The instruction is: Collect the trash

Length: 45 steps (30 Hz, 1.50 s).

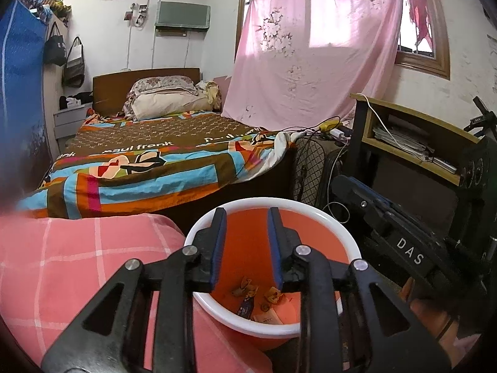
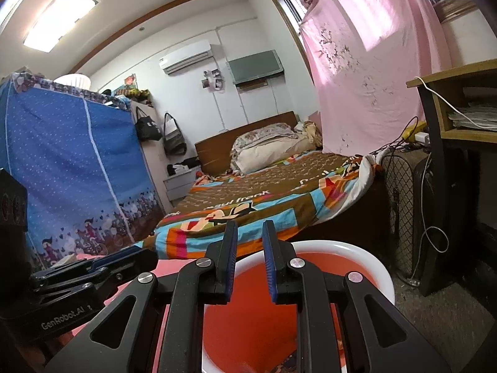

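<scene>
The left gripper (image 1: 247, 217) hangs over the orange bin (image 1: 310, 214), jaws a narrow gap apart with nothing between them. Directly below its tips, scraps of trash (image 1: 248, 292) lie on the bin's floor. The right gripper (image 2: 250, 233), nearly closed and empty, hovers over the same bin from the other side. Any release should probably fall inside the white rim. The pink checked cushion (image 1: 77, 264) crowds the left gripper's left; beyond the bin, the bed (image 1: 155, 161) blocks forward travel.
</scene>
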Tool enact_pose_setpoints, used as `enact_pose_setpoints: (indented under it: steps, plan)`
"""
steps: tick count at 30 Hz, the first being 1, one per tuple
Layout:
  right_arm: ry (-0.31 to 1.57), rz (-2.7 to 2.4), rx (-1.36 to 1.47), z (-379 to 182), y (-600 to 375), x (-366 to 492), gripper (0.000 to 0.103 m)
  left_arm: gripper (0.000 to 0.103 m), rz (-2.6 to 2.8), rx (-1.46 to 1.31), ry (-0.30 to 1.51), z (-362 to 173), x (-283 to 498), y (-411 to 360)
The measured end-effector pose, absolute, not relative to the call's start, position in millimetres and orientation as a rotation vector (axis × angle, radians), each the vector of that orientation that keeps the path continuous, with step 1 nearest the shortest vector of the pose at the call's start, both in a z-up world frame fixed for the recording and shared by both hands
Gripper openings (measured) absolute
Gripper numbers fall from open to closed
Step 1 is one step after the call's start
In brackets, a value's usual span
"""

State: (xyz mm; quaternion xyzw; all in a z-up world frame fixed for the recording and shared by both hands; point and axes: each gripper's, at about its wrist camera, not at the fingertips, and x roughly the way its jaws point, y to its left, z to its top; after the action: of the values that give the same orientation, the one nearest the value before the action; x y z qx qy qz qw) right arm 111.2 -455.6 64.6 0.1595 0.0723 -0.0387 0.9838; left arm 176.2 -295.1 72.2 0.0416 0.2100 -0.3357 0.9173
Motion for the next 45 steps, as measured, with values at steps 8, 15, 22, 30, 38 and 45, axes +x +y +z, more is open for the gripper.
enact_pose_setpoints:
  steps: [8, 15, 22, 30, 38, 45]
  plan:
    - [0.154, -0.080, 0.317, 63.4, -453.3, 112.2, 0.015, 0.037, -0.669, 0.071, 0.438, 73.5, 180.1, -289.6]
    - [0.171, -0.085, 0.313, 61.8, -450.3, 114.9, 0.019, 0.047, -0.625, 0.068, 0.437, 72.4, 181.3, -274.1]
    - [0.170, -0.077, 0.302, 62.1, -443.1, 116.4, 0.046, 0.064, -0.548, 0.040, 0.448, 71.1, 183.4, -249.1]
    - [0.165, -0.077, 0.277, 61.3, -428.2, 115.5, 0.080, 0.098, -0.457, -0.012, 0.419, 70.8, 176.4, -214.9]
    - [0.120, -0.066, 0.277, 61.5, -417.9, 107.4, 0.103, 0.103, -0.366, -0.029, 0.386, 65.7, 166.9, -187.3]
    - [0.095, -0.036, 0.250, 68.0, -404.2, 100.3, 0.103, 0.103, -0.313, -0.067, 0.372, 63.0, 155.1, -161.4]
